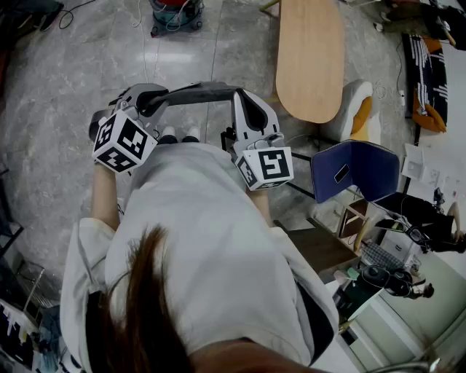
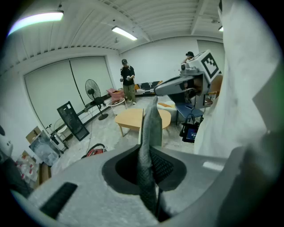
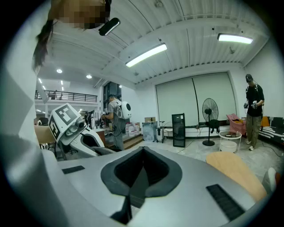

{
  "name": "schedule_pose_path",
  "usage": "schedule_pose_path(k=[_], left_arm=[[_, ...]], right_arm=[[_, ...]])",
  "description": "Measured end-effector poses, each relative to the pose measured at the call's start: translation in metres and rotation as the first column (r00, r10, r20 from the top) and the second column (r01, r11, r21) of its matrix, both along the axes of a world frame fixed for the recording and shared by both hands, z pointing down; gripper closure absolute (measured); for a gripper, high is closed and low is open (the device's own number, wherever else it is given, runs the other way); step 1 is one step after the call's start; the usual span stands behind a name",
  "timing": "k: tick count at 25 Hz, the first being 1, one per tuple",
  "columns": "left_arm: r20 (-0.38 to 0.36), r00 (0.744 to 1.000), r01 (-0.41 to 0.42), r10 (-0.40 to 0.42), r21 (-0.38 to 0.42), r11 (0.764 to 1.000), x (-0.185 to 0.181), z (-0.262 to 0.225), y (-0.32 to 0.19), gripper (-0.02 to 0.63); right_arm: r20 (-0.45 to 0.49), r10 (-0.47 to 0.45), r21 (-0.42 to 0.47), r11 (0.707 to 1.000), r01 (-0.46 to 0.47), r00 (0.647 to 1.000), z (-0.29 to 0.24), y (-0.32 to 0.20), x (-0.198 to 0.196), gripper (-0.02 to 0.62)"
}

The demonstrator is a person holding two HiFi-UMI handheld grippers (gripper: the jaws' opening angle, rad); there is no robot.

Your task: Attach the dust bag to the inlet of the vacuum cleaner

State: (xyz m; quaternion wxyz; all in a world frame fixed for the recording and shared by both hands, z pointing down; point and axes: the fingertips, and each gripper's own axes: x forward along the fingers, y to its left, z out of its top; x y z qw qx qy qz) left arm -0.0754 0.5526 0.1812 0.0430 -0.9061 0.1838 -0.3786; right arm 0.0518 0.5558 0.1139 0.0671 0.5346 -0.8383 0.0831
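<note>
Dust bag first: I cannot find it in any view, neither between the jaws nor on the floor ahead of them, so its place stays unknown to me. What I take for the vacuum cleaner (image 1: 175,14) sits on the floor well ahead of both tools, off to the left of the left gripper's jaw line and left of a wooden table (image 1: 309,58). The left gripper (image 2: 152,111) has its jaws drawn together into one thin strip, and I see nothing caught in them. The right gripper (image 3: 140,177), whose nose is up beside the left one's jaw tips, is fully closed and likewise has hold of nothing. Both are held close in front of my operator's white top, well apart from the machine. As for handling, I expect the bag to be light and limp, with a soft body that crumples and could tear or slip if pinched hard. I would look for a stiffer collar round its mouth and take hold there, one tool on each side, since that rim is the part that has to seat on the inlet. The jaws must open before any of that.
</note>
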Motion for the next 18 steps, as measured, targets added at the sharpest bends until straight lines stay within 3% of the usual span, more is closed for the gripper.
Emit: schedule_pose_path(k=[18], left_arm=[[-0.016,1.000,0.013,-0.012,0.048,0.999,0.049,-0.003,0.020,0.566]], right_arm=[[0.021,-0.038,0.058,0.998,0.037,0.999,-0.006,0.023,0.038,0.594]])
